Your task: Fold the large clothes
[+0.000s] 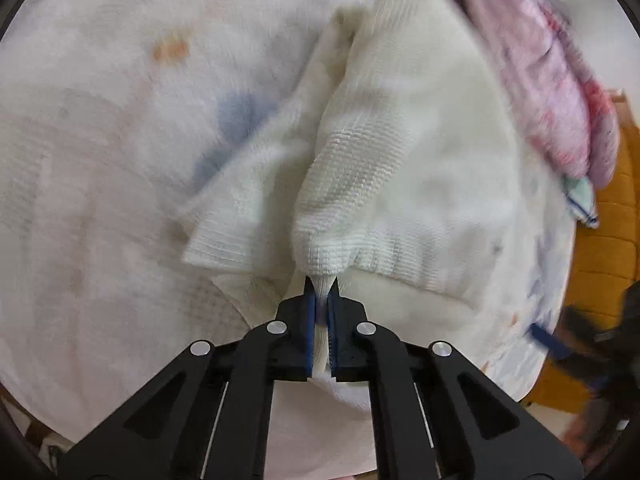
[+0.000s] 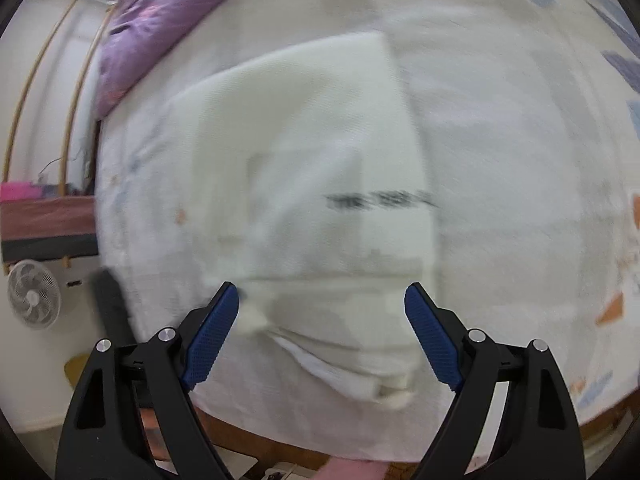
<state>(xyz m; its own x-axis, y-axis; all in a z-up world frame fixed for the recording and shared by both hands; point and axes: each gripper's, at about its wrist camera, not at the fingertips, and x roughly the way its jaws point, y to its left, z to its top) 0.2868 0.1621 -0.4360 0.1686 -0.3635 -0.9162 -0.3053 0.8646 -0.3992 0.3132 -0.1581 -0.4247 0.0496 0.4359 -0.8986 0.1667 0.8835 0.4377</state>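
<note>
White ribbed knit sweater point(image 1: 392, 168) laid on pale printed bedsheet point(image 1: 100, 200); hem corner pinched by left gripper point(image 1: 322, 292) at 6 o'clock. Right gripper point(image 2: 322, 300) spread wide, nothing held. Step judged: mid-fold. Next: corner to be carried across, w/ right regrip.

Your right tool point(image 2: 322, 300) is hanging wide open over the near edge of the white sweater point(image 2: 320, 152), its blue pads point(image 2: 212, 336) gripping nothing. The sweater is lying folded on the bed point(image 2: 520, 160), with a dark smear of print across its middle; blur is hiding the detail. A purple blanket point(image 2: 160, 28) is bunching at the far left. Off the bed to your left, a white fan point(image 2: 34, 300) is standing near the wall.
</note>
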